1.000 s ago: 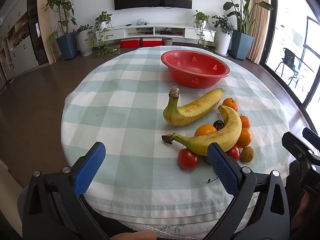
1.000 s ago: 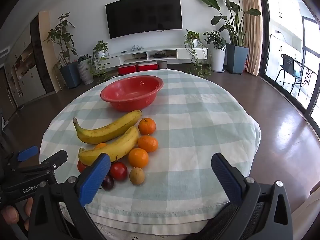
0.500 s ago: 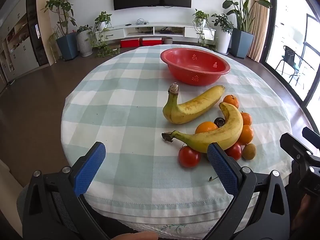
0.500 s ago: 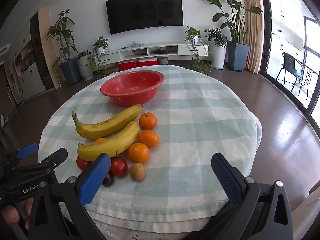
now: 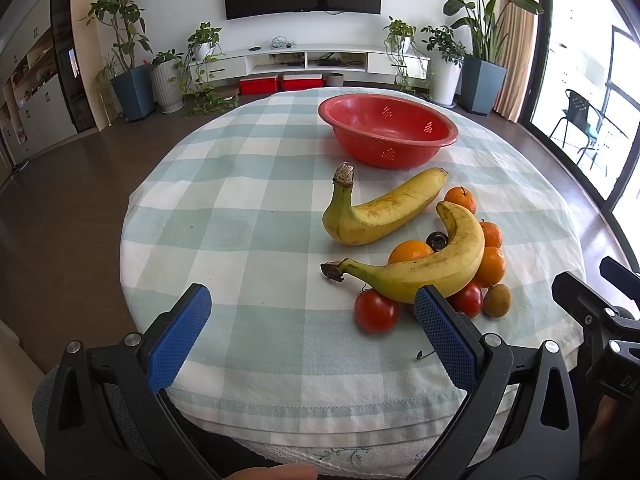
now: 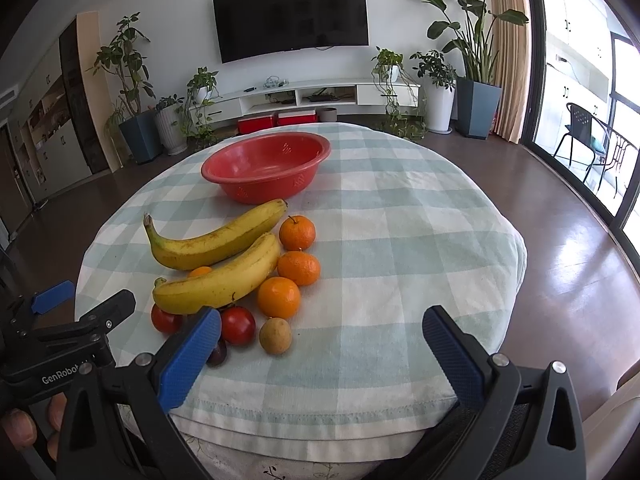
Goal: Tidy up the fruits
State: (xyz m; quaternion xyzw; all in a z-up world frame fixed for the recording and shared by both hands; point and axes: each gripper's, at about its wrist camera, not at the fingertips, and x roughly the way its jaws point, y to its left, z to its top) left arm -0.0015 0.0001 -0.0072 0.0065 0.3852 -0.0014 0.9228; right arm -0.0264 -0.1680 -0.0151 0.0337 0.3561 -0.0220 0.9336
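A round table [image 5: 248,216] in a plant-lined living room carries loose fruit on a checked cloth, with an empty red colander bowl [image 5: 387,136] at the far side. The left gripper [image 5: 312,336] and right gripper [image 6: 320,344] both hover at the near edge, jaws spread wide and holding nothing. Nothing has yet gone into the bowl. A sound first move, by the look of it, is to lift the near banana [image 5: 424,268], which lies across the tomatoes [image 5: 376,311] and oranges [image 5: 490,266], gripping mid-body and gently so its speckled skin is not bruised. The second banana [image 5: 380,212] lies just behind it. A small brown fruit [image 6: 275,335] sits nearest the right gripper.
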